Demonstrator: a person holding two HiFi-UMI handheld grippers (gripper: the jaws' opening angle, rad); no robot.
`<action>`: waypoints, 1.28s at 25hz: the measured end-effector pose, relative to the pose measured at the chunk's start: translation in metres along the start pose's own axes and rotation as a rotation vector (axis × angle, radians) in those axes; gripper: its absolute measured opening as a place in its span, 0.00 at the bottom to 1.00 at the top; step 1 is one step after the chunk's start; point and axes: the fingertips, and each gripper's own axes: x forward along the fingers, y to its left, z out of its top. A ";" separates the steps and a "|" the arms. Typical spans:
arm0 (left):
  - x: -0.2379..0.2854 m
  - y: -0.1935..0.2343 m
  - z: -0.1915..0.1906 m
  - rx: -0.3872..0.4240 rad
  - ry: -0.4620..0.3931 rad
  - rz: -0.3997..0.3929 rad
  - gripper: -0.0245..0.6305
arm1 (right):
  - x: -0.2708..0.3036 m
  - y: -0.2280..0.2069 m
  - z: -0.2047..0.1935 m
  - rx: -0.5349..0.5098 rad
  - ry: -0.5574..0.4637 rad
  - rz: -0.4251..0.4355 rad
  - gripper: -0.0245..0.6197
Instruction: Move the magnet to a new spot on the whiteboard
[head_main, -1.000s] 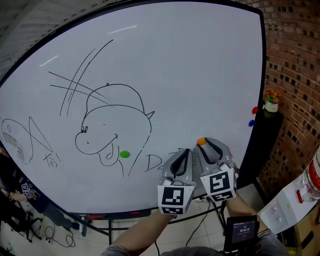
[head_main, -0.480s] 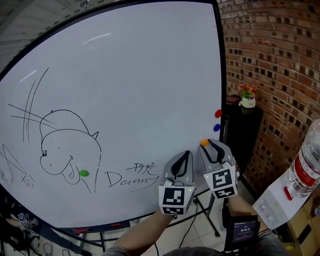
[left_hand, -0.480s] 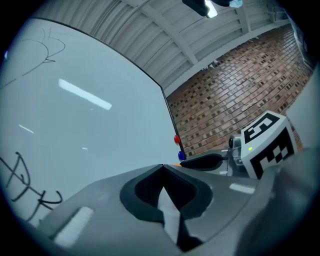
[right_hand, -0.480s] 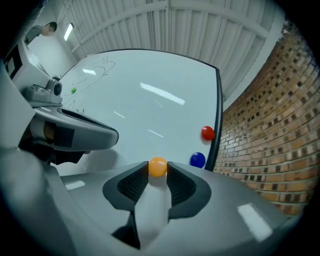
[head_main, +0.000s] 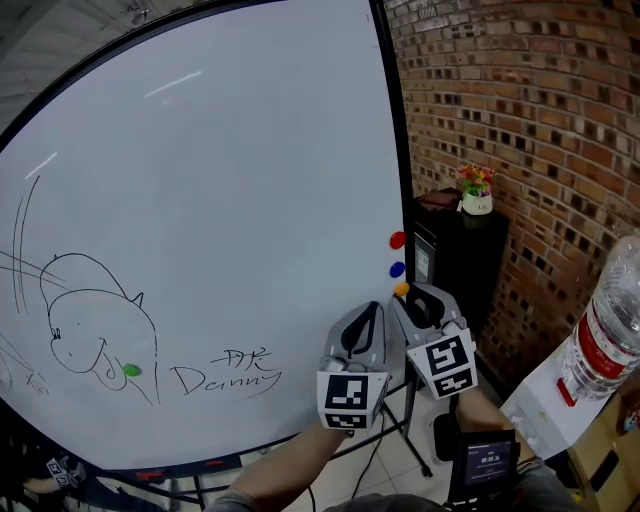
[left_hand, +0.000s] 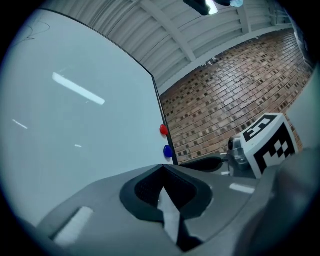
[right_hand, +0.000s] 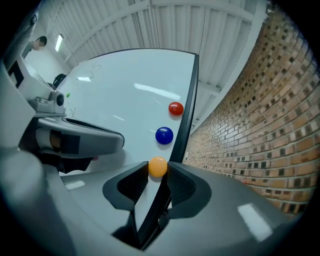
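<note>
My right gripper (right_hand: 158, 171) is shut on the orange magnet (right_hand: 158, 166), which sits pinched between its fingertips. In the head view the orange magnet (head_main: 401, 289) is at the whiteboard's (head_main: 250, 150) lower right edge, just below a blue magnet (head_main: 397, 269) and a red magnet (head_main: 397, 240). The right gripper (head_main: 405, 294) points at the board's black frame. My left gripper (head_main: 371, 306) hangs beside it to the left, shut and empty; in its own view the left gripper (left_hand: 162, 167) shows its tips meeting. A green magnet (head_main: 130, 369) sticks on the drawing at the lower left.
A black cabinet (head_main: 470, 260) with a small flower pot (head_main: 475, 190) stands right of the board against the brick wall (head_main: 540, 120). A water bottle (head_main: 600, 345) stands on a white surface at the right. The board's stand legs (head_main: 415, 440) are below my grippers.
Both grippers have moved right along the board with the orange magnet, from beside the written name to the right frame under the blue magnet. The drawing has slid left in view.
</note>
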 end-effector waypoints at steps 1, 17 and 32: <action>0.002 -0.001 -0.001 0.001 0.001 0.000 0.03 | 0.000 0.001 0.001 0.001 -0.010 0.010 0.23; -0.002 0.002 0.002 0.004 -0.001 -0.003 0.03 | -0.005 0.004 0.010 -0.036 -0.015 -0.004 0.26; -0.088 0.058 0.027 0.039 0.006 0.091 0.03 | -0.019 0.108 0.087 -0.074 -0.138 0.041 0.05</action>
